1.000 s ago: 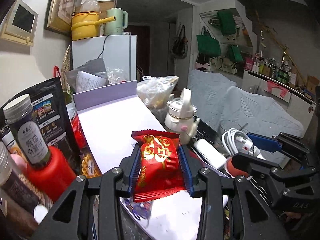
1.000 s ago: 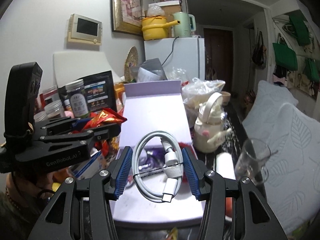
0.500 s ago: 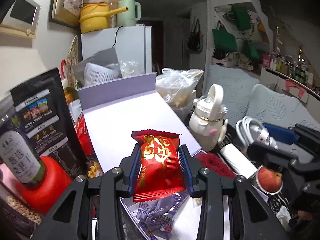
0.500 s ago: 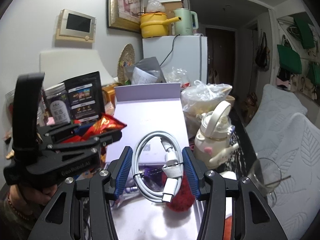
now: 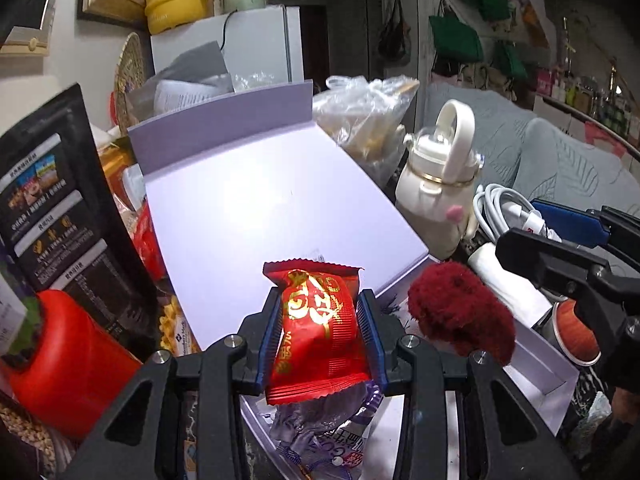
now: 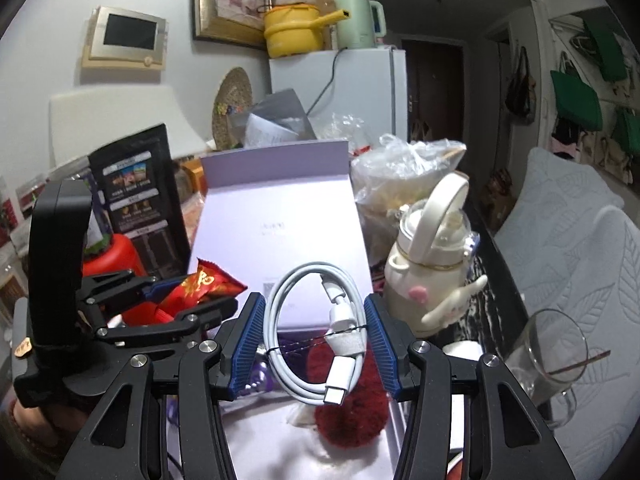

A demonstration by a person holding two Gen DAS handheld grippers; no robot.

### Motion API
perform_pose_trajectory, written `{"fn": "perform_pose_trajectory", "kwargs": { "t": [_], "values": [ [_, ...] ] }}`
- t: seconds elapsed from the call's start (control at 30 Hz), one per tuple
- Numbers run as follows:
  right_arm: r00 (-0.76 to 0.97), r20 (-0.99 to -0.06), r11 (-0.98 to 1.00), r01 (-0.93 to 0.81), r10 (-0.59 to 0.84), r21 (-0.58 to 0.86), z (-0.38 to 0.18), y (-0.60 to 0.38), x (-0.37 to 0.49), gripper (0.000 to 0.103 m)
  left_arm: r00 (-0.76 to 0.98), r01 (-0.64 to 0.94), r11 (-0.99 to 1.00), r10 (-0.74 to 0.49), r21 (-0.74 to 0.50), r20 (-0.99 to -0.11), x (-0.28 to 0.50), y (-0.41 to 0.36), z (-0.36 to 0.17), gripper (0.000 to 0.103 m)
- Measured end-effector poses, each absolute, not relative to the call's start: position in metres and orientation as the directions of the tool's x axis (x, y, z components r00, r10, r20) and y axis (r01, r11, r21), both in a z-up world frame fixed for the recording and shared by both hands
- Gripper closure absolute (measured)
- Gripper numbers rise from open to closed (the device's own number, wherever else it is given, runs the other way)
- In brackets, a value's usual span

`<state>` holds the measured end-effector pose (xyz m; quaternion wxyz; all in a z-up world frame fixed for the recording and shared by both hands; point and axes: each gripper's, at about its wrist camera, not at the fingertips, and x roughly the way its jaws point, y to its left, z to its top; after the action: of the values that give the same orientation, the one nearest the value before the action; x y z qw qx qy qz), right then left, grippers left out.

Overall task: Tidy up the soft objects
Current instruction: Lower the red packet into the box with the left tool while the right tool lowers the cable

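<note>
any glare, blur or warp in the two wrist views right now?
Left wrist: glare washes out the white box lid; the black pouch at the edge is smeared. Right wrist: fisheye bends the fridge, corners vignetted; coiled cable sharp.

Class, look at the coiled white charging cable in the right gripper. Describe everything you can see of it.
The coiled white charging cable is glossy plastic, wound into an oval loop and bound by a thin dark tie and a white strap. Two plugs show; the lower has a metal USB-C tip. It hangs upright, pinched between the right gripper's blue ribbed pads, above a fuzzy dark red ball.
</note>
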<state>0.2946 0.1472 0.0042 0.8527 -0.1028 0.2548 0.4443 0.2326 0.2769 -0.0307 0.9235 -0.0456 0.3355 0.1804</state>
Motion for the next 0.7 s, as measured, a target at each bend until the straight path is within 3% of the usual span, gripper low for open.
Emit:
{"fn": "perform_pose_trajectory", "kwargs": {
  "t": [0.33, 0.7],
  "values": [
    [0.459, -0.580, 0.596, -0.801, 0.673, 0.057, -0.019, 0.156, 0.308, 0.052, 0.638, -0.370, 0.928, 0.292, 0.049, -0.712, 0.250, 0.281, -0.061, 0.066],
    [0.450, -0.636, 0.600, -0.800, 0.627, 0.025, -0.047, 0.171, 0.316, 0.052, 0.602, -0.380, 0.921, 0.320, 0.090, -0.732, 0.257, 0.282, -0.074, 0.065]
  ]
}}
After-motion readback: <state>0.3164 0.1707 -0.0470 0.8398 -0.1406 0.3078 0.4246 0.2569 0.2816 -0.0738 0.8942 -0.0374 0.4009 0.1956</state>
